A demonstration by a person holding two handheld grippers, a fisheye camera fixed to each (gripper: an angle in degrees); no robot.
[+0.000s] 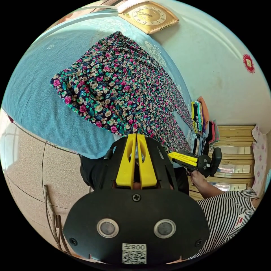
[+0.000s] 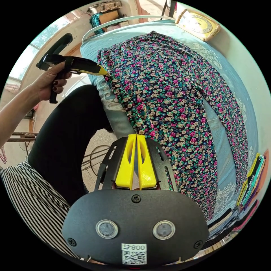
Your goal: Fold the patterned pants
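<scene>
Both views near, facing shared floral pants.

Bed with light-blue sheet carries the patterned pants, spread flat. Stack of folded clothes at the far leg end, clock beyond the waistband.

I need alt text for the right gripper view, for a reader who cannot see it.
Floral patterned pants lie spread flat on a blue bed cover, legs apart. The right gripper, jaws shut on nothing, sits at the near edge of the pants; a hand holds the left gripper at the waistband corner.
</scene>
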